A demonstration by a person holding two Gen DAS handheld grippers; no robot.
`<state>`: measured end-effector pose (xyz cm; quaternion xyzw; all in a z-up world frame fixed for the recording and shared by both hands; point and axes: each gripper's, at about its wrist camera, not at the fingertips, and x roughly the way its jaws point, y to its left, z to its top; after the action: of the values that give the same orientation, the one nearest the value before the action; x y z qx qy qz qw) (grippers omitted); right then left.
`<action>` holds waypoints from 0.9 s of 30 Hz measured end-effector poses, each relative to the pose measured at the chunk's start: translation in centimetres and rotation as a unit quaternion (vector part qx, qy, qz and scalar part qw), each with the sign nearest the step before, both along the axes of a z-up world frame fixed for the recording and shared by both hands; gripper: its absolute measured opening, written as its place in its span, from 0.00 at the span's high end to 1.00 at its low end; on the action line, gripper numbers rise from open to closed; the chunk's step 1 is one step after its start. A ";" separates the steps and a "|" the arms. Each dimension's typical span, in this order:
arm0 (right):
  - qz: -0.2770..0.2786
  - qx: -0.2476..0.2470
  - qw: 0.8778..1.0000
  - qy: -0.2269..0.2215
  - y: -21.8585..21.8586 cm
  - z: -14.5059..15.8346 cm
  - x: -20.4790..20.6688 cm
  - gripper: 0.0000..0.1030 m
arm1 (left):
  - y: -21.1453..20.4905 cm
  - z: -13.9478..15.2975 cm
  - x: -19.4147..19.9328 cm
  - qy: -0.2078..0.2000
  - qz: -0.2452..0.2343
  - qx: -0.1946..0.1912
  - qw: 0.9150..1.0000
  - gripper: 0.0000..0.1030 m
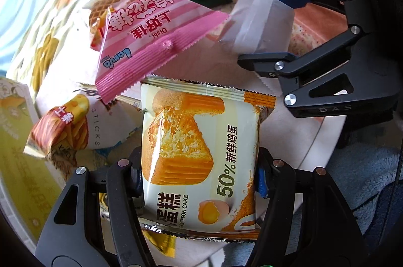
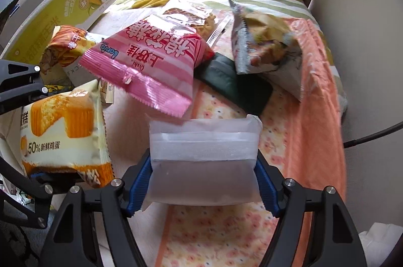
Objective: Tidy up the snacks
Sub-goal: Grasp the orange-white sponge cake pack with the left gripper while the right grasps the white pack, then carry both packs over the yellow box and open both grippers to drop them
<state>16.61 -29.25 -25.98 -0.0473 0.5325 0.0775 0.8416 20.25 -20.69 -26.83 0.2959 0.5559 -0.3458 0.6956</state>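
Note:
My left gripper (image 1: 199,173) is shut on a chiffon cake packet (image 1: 201,153), cream and orange, held above the bed; the packet also shows at the left of the right wrist view (image 2: 63,131). My right gripper (image 2: 204,173) is shut on a frosted white packet (image 2: 204,156), also visible in the left wrist view (image 1: 257,22). A pink marshmallow bag (image 2: 148,65) lies just beyond both, on top of other snacks. A cheese sticks bag (image 2: 65,50) lies to its left. A grey chips bag (image 2: 264,45) lies at the right.
A yellow-green carton box (image 2: 63,15) stands at the left. A dark green flat pouch (image 2: 234,83) lies under the chips bag. A waffle packet (image 2: 191,12) lies behind the pink bag. The snacks rest on a floral bedspread (image 2: 226,229) with an orange cloth (image 2: 317,115).

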 end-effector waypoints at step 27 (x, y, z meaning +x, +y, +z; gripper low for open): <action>0.086 0.001 0.989 -0.120 0.6 12.1 -1.9 0.32 | 6.9 13.3 -2.1 -0.148 0.204 -0.059 0.966 0.42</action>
<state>14.71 -28.68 -13.88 -0.1013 0.4217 0.1439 0.8895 18.12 -13.78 -13.53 0.1829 0.4737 -0.1807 0.8423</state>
